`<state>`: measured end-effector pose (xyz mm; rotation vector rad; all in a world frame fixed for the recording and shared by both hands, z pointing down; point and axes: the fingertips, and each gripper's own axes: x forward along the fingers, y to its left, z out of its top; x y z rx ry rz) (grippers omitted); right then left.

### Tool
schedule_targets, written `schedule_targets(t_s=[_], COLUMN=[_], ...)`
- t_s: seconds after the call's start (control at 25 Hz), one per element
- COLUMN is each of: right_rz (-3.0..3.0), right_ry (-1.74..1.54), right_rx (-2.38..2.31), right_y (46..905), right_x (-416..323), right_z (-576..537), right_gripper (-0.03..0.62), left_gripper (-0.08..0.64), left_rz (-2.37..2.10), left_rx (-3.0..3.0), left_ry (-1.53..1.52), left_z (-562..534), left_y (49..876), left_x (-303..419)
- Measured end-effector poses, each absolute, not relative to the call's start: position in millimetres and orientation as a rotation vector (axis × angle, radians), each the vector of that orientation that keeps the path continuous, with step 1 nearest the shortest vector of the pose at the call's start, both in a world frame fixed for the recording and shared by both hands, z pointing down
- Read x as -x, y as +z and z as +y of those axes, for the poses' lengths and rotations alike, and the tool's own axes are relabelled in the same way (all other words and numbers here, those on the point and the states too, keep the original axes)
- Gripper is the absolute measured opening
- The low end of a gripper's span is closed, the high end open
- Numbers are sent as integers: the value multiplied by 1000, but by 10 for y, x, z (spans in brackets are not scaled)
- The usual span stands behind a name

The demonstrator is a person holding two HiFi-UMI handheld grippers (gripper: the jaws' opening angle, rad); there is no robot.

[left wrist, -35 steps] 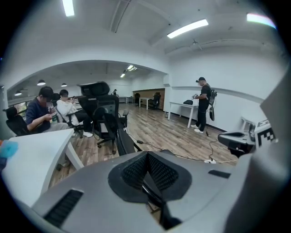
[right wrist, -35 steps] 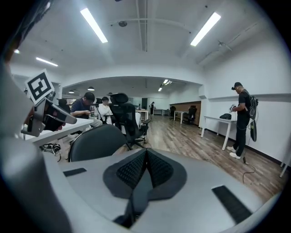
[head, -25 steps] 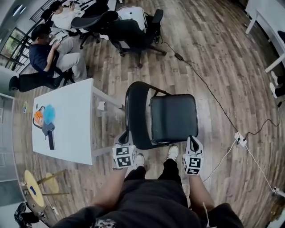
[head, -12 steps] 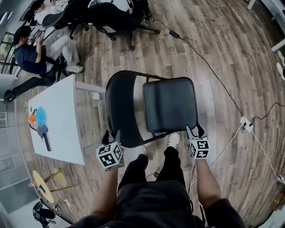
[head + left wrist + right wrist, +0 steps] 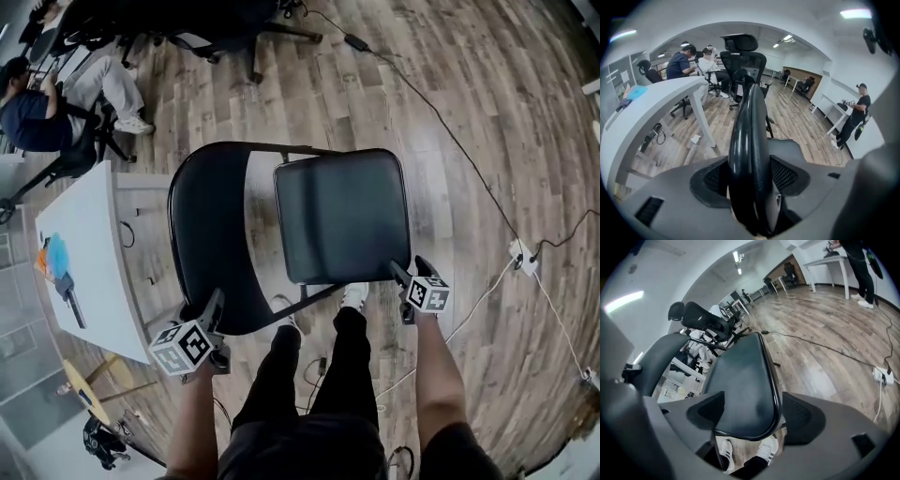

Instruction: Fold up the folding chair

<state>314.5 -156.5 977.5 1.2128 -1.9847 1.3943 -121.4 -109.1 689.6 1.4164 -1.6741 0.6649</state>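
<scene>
- Currently, the folding chair (image 5: 319, 248) stands unfolded on the wooden floor (image 5: 450, 112), just beside a white table (image 5: 89, 253).
- Left gripper (image 5: 208, 307): the jaws have just been opening and stand wide. The near rim of the backrest (image 5: 202, 225) runs between them, not clamped.
- Right gripper (image 5: 405, 272): the jaws have just been opening and stand well apart. The near corner of the seat (image 5: 342, 202) lies between them, ungripped.

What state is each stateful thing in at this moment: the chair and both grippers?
Folding chair: unfolded, standing on the floor.
Left gripper: open, jaws just been opening, backrest rim between them, not clamped.
Right gripper: open, jaws just been opening, seat corner between them, not clamped.
</scene>
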Motion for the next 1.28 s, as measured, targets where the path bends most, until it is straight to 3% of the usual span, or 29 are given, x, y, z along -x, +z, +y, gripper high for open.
schedule_targets(t_s=[0.48,0.8,1.28], right_rz=[-1975,-1941,-1991], right_ry=[1682,1807,1676], right_rx=[-925,-768,-614], right_y=[10649,10625,9822], right_x=[-3020,-2906,-2514], right_z=[-1575,-1530,-1393], right_gripper=[402,408,403], left_gripper=[221,169,134], left_rz=[-1611,-1540,-1579], left_rx=[-1509,-1564,-1600], left_ry=[673,642,622], left_z=[-1278,-1274,-1256], left_y=[7160,7134,6557], left_x=[1140,1066,1160])
